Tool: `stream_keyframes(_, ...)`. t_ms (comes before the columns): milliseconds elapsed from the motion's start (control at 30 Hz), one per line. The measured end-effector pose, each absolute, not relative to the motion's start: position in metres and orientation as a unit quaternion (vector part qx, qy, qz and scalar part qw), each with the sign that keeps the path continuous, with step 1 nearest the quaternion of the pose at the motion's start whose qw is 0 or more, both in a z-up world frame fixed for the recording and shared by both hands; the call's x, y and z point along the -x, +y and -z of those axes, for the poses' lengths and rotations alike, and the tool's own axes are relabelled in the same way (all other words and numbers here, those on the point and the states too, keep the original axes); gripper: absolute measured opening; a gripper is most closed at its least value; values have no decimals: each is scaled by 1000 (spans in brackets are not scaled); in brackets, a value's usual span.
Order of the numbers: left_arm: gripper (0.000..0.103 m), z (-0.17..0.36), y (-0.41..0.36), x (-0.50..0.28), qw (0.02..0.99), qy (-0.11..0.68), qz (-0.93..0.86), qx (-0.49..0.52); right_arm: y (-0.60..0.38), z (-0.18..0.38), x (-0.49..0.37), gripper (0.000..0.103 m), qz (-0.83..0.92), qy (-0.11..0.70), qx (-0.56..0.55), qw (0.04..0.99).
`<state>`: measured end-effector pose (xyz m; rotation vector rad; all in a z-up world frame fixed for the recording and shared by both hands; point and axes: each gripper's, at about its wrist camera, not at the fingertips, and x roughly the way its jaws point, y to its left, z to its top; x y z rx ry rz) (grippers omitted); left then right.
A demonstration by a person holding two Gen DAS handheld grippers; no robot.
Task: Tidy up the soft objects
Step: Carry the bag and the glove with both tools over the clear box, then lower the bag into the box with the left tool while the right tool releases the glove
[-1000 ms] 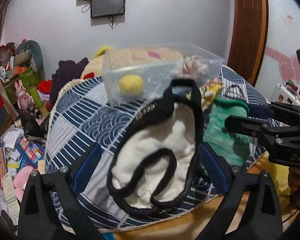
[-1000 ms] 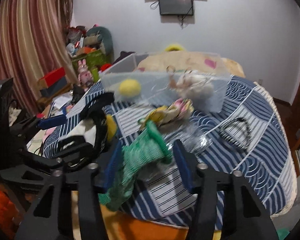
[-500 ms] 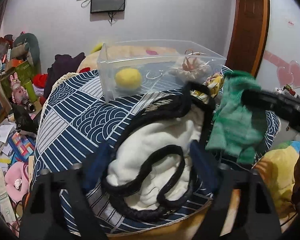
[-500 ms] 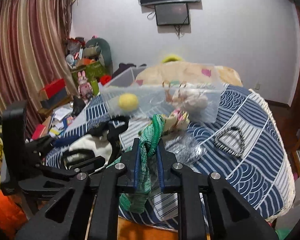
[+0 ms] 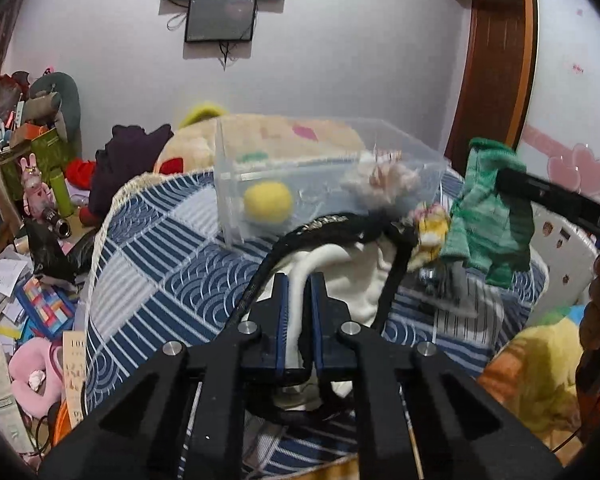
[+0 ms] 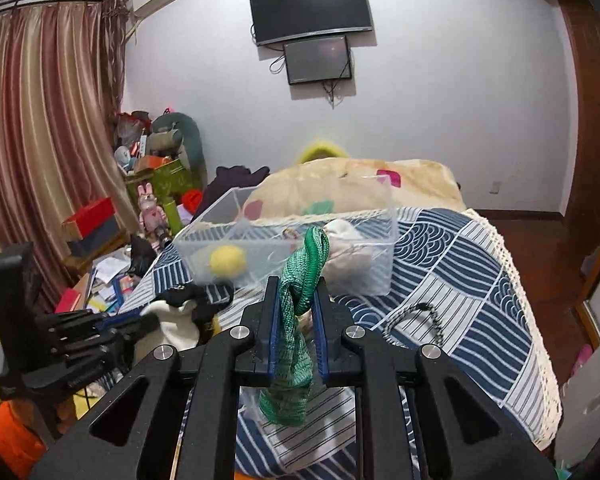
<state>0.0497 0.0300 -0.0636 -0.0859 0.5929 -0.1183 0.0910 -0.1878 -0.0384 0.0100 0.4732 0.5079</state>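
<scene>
My left gripper [image 5: 299,280] is shut on a white cloth bag with black rope trim [image 5: 352,272] and holds it lifted off the blue patterned tablecloth [image 5: 152,264]. My right gripper [image 6: 296,292] is shut on a green knitted cloth [image 6: 296,320], which hangs in the air; it shows at the right of the left wrist view [image 5: 488,216]. A clear plastic box [image 6: 300,248] stands further back on the table with a yellow ball [image 6: 228,260] and a fluffy white-pink item [image 5: 380,180] inside.
A small yellow-pink soft item [image 5: 430,232] and crumpled clear plastic [image 5: 452,284] lie near the box. A black-and-white cord loop [image 6: 412,320] lies on the cloth at right. A beige blanket [image 6: 360,184] lies behind the box. Floor clutter [image 5: 28,280] sits left.
The left gripper has closed on the white bag and lifted it. The right gripper, shut on the green cloth since half a second ago, has raised it higher, toward the box.
</scene>
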Motion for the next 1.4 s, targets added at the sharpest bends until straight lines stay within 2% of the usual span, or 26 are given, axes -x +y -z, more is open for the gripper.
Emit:
stream_keyframes(400,8,21,43,-78,966,237,69,73,-185,14,-111,13,-233,200,-3,952)
stream_keyframes(667,8,11,51,-115,959,247,90,106,-172,4,-131,13,-231,189,6,954)
stream_keyframes(933,8,24,53,-166,951,282,72,105,-156,-6,-156,13,-228,183,19,956)
stream_keyframes(1400,10,21,57,-193,951,294,56,81,-136,25,-210,13,-227,269,32,935)
